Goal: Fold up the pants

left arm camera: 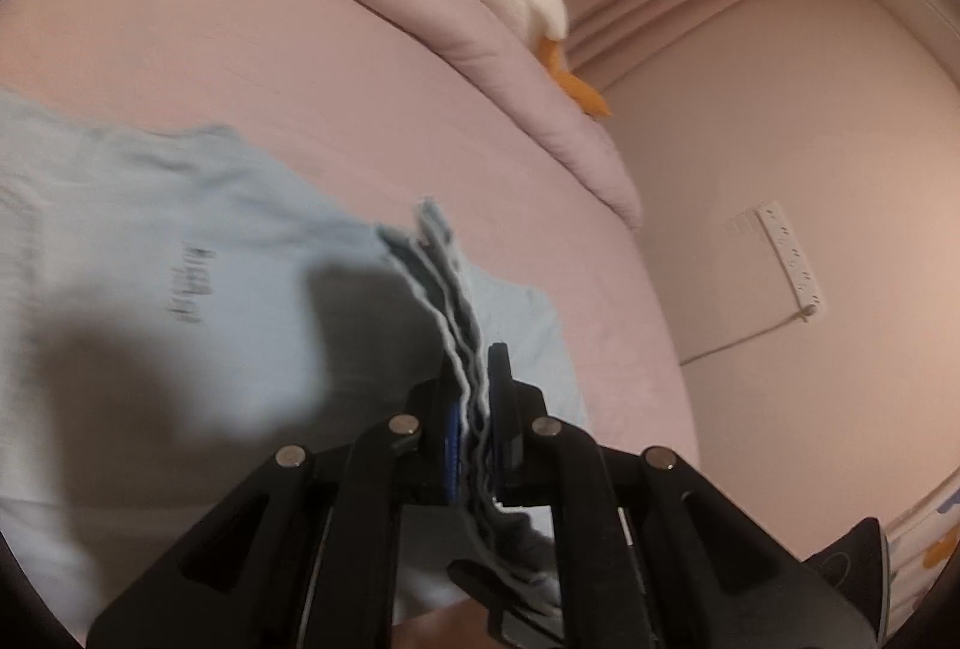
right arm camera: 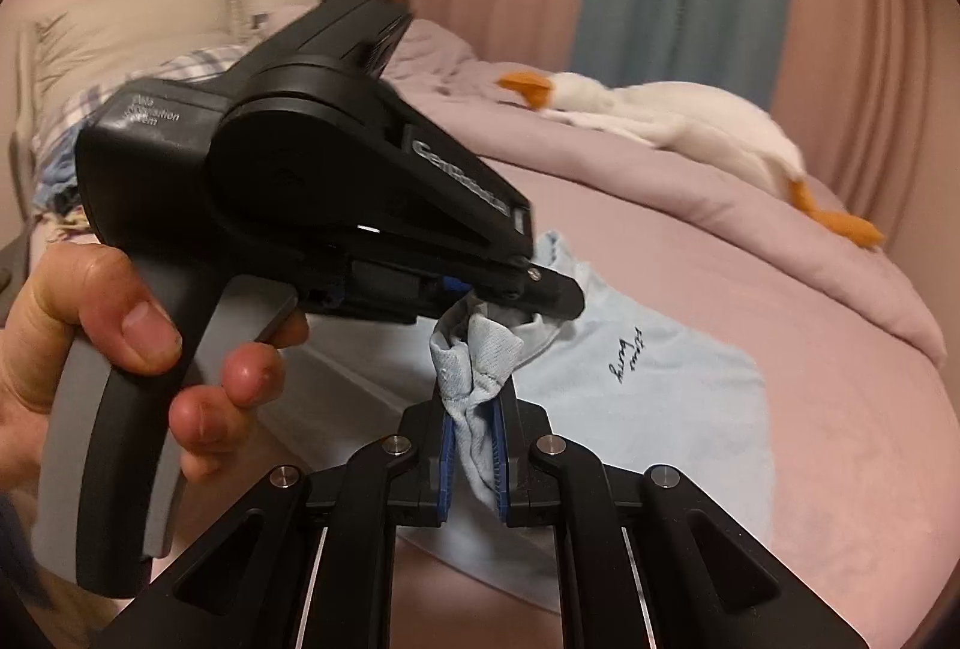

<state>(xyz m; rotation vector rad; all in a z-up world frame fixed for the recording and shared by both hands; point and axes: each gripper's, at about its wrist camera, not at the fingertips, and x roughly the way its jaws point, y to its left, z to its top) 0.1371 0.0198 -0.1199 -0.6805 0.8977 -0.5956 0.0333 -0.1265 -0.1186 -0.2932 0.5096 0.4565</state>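
Light blue pants (left arm camera: 180, 229) with small dark lettering lie on the pink bed sheet (left arm camera: 300, 48). My left gripper (left arm camera: 477, 409) is shut on several stacked edges of the fabric, which stand up between its blue pads. In the right wrist view my right gripper (right arm camera: 474, 427) is shut on a bunched fold of the pants (right arm camera: 660, 397), lifted off the sheet. Just above and beyond it a hand (right arm camera: 90, 349) holds the left gripper (right arm camera: 543, 296), whose tips clamp the same bunch of cloth. The two grippers sit very close together.
A white plush goose (right arm camera: 690, 126) with orange feet lies on a folded mauve duvet (right arm camera: 720, 241) at the far side of the bed. Pillows (right arm camera: 150, 24) are at the head. A white power strip (left arm camera: 792, 259) lies beyond the bed edge.
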